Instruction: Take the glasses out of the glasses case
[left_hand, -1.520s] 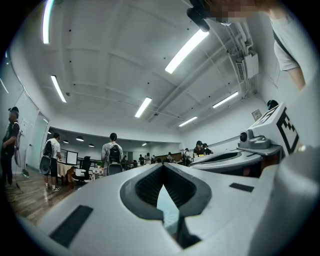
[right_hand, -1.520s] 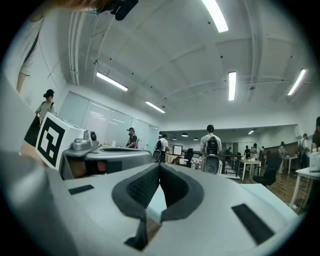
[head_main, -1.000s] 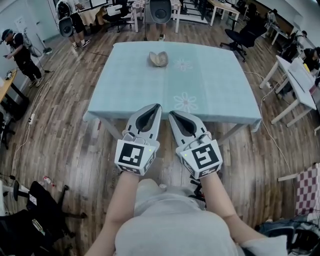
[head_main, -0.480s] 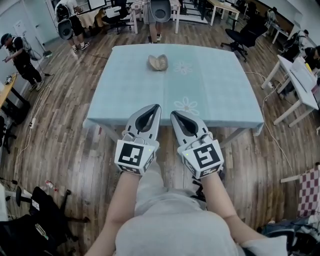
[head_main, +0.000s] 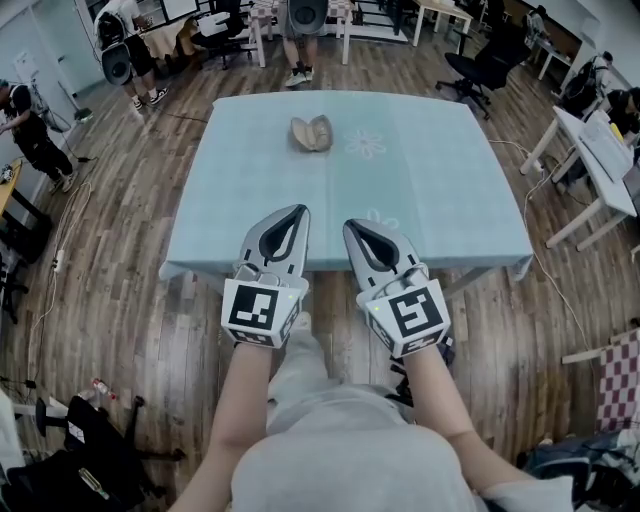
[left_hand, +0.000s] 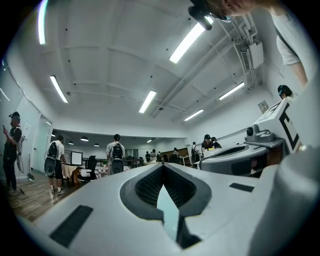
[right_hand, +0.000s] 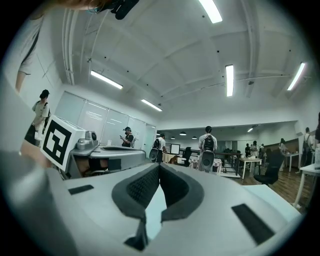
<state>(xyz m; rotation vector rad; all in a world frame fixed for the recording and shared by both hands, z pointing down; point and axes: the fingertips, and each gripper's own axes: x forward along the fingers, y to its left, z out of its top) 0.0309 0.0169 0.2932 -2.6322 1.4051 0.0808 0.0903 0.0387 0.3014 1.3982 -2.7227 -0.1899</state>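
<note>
– Left claw (head_main: 296, 210) and right claw (head_main: 353, 226)?
– Both pressed together, empty, at the near edge of the pale blue cloth-covered table (head_main: 440, 190). Tan oval glasses case (head_main: 312, 133) lies at twelve o'clock, well apart.

move: left gripper (head_main: 302, 208) and right gripper (head_main: 350, 224) advance together | tips: now farther over the table's (head_main: 440, 180) near edge | gap to far-side glasses case (head_main: 311, 133): smaller

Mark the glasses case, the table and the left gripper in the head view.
glasses case (head_main: 311, 133): head view, middle of the case.
table (head_main: 440, 190): head view, bare top right of the case.
left gripper (head_main: 298, 211): head view, tip where its fingers meet.
</note>
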